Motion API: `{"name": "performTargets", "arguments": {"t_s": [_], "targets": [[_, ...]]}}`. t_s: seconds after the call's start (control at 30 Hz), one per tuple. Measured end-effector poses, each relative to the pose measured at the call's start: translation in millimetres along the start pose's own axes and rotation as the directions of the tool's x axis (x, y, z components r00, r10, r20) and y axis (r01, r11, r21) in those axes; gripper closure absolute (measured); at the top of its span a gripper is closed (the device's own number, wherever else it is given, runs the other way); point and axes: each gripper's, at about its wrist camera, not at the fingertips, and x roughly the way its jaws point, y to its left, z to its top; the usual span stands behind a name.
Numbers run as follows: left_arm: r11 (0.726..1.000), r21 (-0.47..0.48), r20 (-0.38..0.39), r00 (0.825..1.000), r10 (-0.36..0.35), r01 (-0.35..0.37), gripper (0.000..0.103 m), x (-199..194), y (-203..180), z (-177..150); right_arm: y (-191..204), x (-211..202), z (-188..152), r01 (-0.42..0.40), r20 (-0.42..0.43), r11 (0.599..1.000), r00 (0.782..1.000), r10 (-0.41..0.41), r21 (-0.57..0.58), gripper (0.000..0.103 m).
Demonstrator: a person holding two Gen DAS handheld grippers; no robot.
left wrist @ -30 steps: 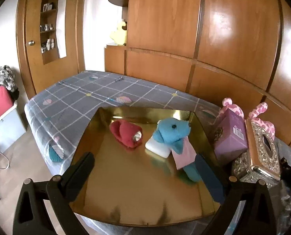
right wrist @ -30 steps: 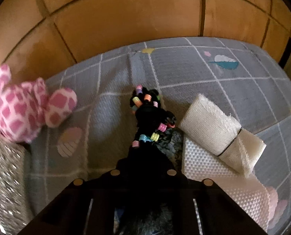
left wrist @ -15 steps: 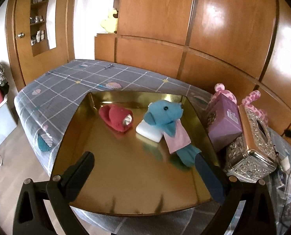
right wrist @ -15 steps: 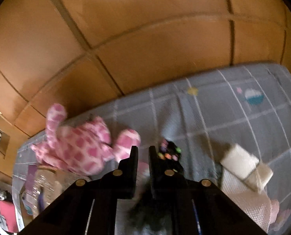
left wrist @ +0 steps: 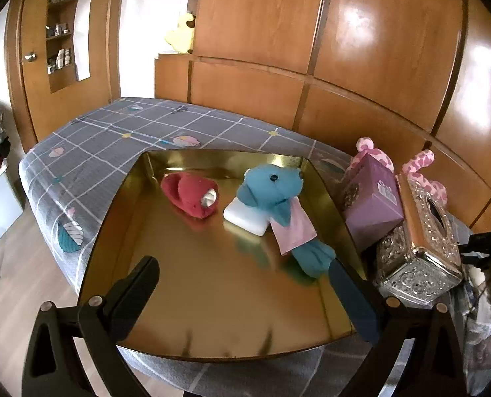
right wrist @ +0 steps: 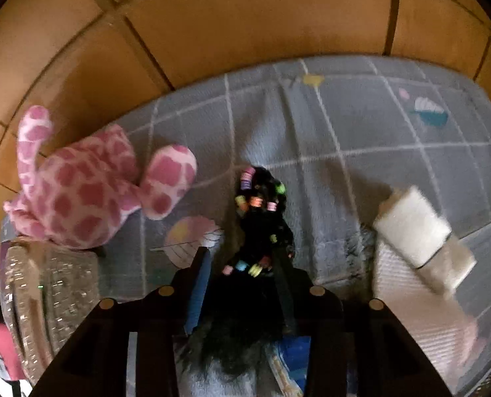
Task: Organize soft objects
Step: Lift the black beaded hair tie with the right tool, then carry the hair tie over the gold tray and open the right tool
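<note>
**Black toy between right fingers, tray waiting**

Right gripper (right wrist: 245,264): fingers either side of a black fuzzy toy (right wrist: 262,218) with coloured beads, over the bedspread (right wrist: 344,132). Whether they actually clamp it, cannot tell. Likely bound for the gold tray (left wrist: 212,297).

Left gripper (left wrist: 245,294): spread wide, holding nothing, hovering over the tray's near edge.

Tray holds a red toy (left wrist: 189,195) and a blue toy (left wrist: 272,192) lying on a white pad (left wrist: 245,221).

Between toy and tray: purple box (left wrist: 371,205), silver box (left wrist: 421,248), pink toy (right wrist: 90,188). White cloth (right wrist: 417,225) lies right.
</note>
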Motion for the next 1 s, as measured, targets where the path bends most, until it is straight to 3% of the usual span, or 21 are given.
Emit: {"name": "performTargets", "arguments": {"t_s": [0.17,0.33,0.4,0.57,0.7,0.83,1.0], "targets": [[1.000,0.002,-0.010,1.000,0.010,-0.010,0.000,1.8,0.5,-1.5,1.9,10.9,1.5,0.069,0.030,0.998,0.997,-0.069,-0.008,0.060],[1.000,0.001,-0.018,1.000,0.011,-0.011,0.000,4.1,0.4,-2.3,9.7,25.4,3.5,0.177,0.015,0.975,0.984,-0.177,-0.131,0.059],[1.000,0.002,-0.022,1.000,0.011,-0.011,0.000,5.2,0.3,-2.3,10.1,28.5,-0.9,0.235,0.020,0.955,0.972,-0.235,-0.182,0.071],[1.000,0.006,-0.017,1.000,0.000,0.000,0.000,3.8,0.5,-2.7,-2.5,6.5,-7.0,0.171,0.060,0.975,0.985,-0.164,-0.142,0.075],[1.000,0.017,-0.006,1.000,0.003,-0.003,0.000,1.7,-0.2,-1.8,4.9,-35.4,2.2,0.055,0.128,0.994,0.991,-0.043,-0.096,0.075],[1.000,0.022,-0.001,1.000,-0.004,0.004,0.000,-1.1,-1.2,-1.0,38.2,-75.5,23.4,-0.065,0.196,0.991,0.977,0.087,-0.114,0.075],[1.000,0.025,0.002,1.000,0.004,-0.004,0.000,-4.0,0.7,0.4,104.4,-104.0,33.5,-0.137,0.251,0.965,0.949,0.193,-0.224,0.075]]}}
